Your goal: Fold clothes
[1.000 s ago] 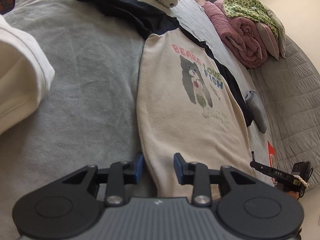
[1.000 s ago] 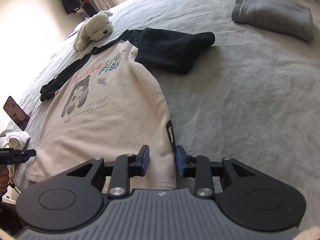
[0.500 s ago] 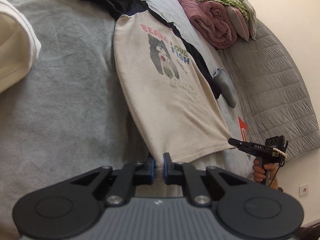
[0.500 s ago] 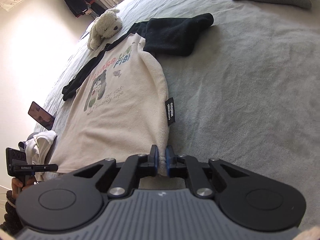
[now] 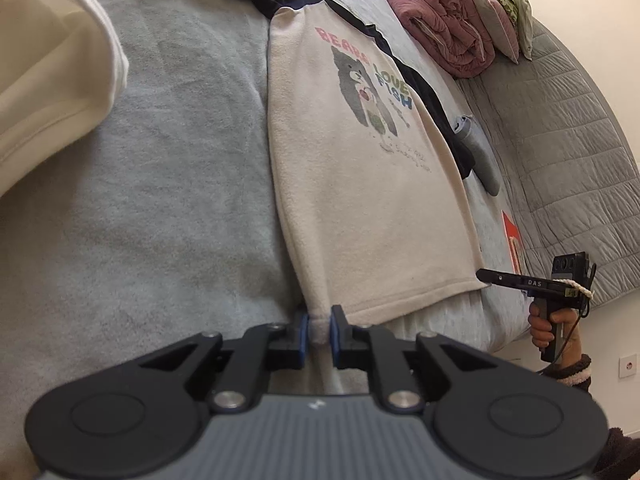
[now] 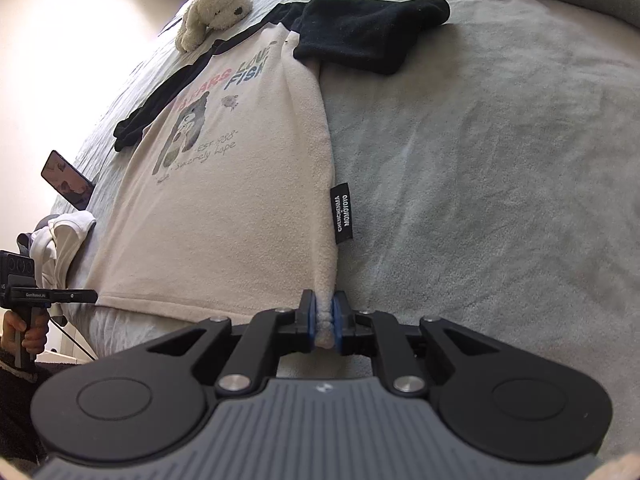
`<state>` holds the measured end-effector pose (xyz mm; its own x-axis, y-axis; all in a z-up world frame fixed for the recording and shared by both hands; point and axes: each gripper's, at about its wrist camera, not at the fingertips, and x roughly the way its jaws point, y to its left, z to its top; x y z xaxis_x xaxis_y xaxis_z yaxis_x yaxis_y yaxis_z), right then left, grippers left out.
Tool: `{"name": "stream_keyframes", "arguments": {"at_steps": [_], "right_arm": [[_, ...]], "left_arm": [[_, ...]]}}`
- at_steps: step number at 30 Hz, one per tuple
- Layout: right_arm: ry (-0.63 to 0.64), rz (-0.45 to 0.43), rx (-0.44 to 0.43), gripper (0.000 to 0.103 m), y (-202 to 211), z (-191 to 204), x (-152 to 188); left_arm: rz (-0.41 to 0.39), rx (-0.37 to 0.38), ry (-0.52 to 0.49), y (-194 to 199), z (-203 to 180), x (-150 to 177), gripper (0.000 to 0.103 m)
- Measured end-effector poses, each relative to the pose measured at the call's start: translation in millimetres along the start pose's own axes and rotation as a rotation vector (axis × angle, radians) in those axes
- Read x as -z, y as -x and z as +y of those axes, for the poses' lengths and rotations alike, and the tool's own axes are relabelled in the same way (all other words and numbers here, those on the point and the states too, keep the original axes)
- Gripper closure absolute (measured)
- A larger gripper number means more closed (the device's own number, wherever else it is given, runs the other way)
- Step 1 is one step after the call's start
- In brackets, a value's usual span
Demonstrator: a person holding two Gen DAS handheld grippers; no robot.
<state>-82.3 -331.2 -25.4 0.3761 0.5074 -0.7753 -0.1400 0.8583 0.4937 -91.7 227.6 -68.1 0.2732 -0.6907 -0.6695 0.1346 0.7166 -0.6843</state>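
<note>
Left gripper (image 5: 319, 328) jaws easing apart yet pinching one hem corner of the cream sweatshirt (image 5: 360, 168), right gripper (image 6: 325, 322) jaws likewise opening slightly while gripping the other hem corner, sweatshirt lying flat, print up, on the grey bedspread (image 6: 480, 160), plush dog (image 6: 216, 8) sitting beyond its collar

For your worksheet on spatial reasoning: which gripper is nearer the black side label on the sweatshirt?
Right. The right gripper pinches the hem corner just below the label; the left gripper pinches the opposite corner, across the sweatshirt.

Left gripper (image 5: 319, 330), jaws opening, pinches the cream sweatshirt's (image 5: 360, 184) hem corner.
</note>
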Motion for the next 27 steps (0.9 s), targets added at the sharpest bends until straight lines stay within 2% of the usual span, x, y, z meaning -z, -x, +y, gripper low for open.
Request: {"name": "stream_keyframes", "arguments": {"at_steps": [3, 5, 7, 10, 12, 15, 20, 27], "right_arm": [[-0.083, -0.010, -0.039, 0.081, 2, -12, -4], [-0.132, -0.038, -0.049, 0.069, 6, -18, -9], [-0.170, -0.075, -0.047, 0.058, 12, -22, -15], [-0.213, -0.133, -0.015, 0.052, 16, -26, -27], [-0.261, -0.154, -0.006, 0.051, 13, -30, -35], [-0.327, -0.175, -0.003, 0.051, 5, -36, -49], [-0.393, -0.208, -0.012, 0.051, -9, -37, -71], [-0.449, -0.297, -0.029, 0.050, -28, -37, -94]], "left_arm": [[-0.024, 0.016, 0.011, 6, -2, -4, 0.065], [-0.054, -0.007, -0.002, 13, -7, -6, 0.047], [-0.090, -0.062, -0.031, 18, -16, -12, 0.041], [-0.141, -0.166, -0.056, 20, -30, -25, 0.038], [-0.189, -0.259, -0.081, 19, -42, -35, 0.034], [-0.233, -0.345, -0.145, 8, -63, -48, 0.034], [-0.293, -0.407, -0.223, -16, -94, -67, 0.030], [-0.379, -0.438, -0.269, -69, -115, -93, 0.028]]}}
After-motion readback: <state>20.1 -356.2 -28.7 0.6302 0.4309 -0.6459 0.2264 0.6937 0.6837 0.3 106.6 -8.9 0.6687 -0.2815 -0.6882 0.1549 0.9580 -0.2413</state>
